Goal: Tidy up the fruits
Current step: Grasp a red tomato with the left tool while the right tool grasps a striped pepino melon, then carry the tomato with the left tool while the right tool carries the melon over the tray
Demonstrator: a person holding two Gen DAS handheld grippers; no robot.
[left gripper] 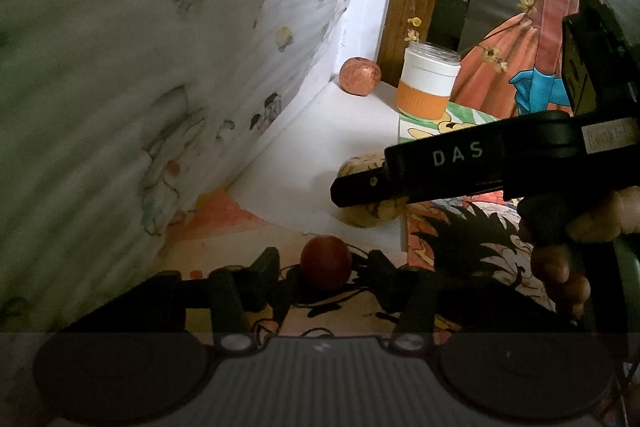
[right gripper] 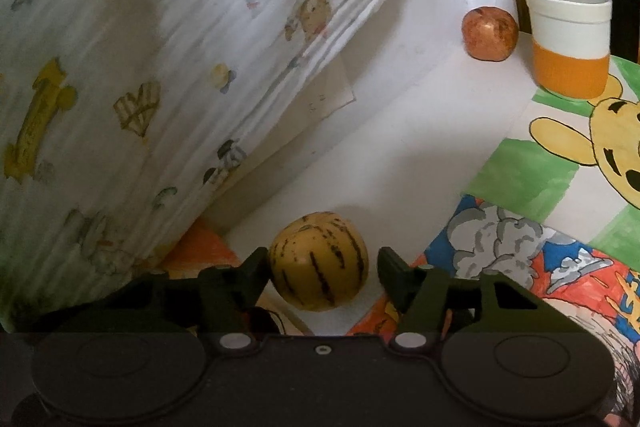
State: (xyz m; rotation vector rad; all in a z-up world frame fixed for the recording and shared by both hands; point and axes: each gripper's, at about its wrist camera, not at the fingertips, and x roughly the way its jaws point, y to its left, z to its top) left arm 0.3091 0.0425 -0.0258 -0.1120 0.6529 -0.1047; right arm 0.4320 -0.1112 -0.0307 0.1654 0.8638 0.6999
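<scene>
While the left gripper (left gripper: pixel 322 267) stands with its jaws apart around a small dark red round fruit (left gripper: pixel 326 267) lying on a painted cartoon sheet (left gripper: pixel 348 311), neither finger visibly touching it, the right gripper (right gripper: pixel 322 273) brackets a yellow, dark-striped round fruit (right gripper: pixel 319 261) on the white tabletop (right gripper: pixel 400 131), jaws likewise spread; its left finger seems just at the skin, the right one a little clear. Each fruit sits directly ahead between its own tongs, so each hand looks placed to close. Being near-round, neither fruit offers a long axis. Farther back, well apart, a mottled reddish-brown round fruit (right gripper: pixel 490 31) rests beside a white-and-orange glass jar (right gripper: pixel 568 39).
</scene>
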